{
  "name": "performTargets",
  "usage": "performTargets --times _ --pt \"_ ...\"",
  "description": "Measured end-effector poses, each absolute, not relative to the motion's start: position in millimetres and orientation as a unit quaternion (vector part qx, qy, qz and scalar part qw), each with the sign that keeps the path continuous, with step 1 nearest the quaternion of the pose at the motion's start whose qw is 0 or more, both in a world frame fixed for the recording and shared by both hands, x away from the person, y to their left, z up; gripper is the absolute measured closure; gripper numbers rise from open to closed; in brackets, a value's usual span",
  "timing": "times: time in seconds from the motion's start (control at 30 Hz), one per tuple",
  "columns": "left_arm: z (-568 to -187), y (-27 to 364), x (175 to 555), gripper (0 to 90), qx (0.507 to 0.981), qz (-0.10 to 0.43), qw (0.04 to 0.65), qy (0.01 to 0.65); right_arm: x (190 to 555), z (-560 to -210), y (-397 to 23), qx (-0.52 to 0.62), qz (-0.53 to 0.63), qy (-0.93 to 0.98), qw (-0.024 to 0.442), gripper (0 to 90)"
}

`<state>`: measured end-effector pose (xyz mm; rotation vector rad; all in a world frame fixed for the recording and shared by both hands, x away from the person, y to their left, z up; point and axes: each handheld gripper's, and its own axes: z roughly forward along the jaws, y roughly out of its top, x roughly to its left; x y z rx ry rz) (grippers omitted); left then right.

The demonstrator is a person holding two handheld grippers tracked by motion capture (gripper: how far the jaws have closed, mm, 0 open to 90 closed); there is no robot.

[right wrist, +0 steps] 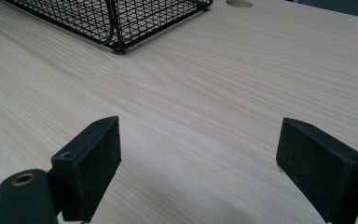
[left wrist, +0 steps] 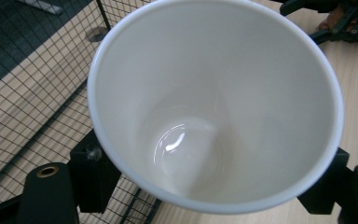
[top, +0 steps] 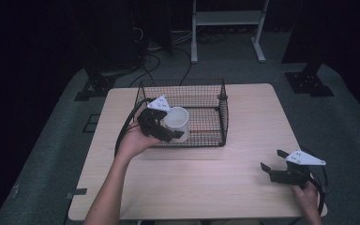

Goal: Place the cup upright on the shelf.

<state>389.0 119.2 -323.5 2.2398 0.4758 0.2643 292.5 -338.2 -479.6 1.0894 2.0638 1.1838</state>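
The left tool (top: 166,127) is gripping the white cup (top: 176,123) over the wire basket's (top: 225,117) near-left corner; the right tool (top: 276,165) is sitting open, well apart.

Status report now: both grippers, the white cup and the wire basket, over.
Left gripper shut on white cup, held at the near wall of the wire basket. Right gripper open, nothing between its jaws, low over the table. Nothing in the way.

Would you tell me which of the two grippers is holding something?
The left gripper, by the wire basket, is clamped on the white cup; the right gripper rests open with nothing between its jaws.
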Motion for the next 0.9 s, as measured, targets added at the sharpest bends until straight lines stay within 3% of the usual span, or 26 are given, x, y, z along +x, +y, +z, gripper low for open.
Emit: performTargets --times 0.9 --pt "-322 109 465 21.9 0.894 0.105 0.385 0.205 292 -480 -339 0.401 0.44 0.761 0.257 13.1"
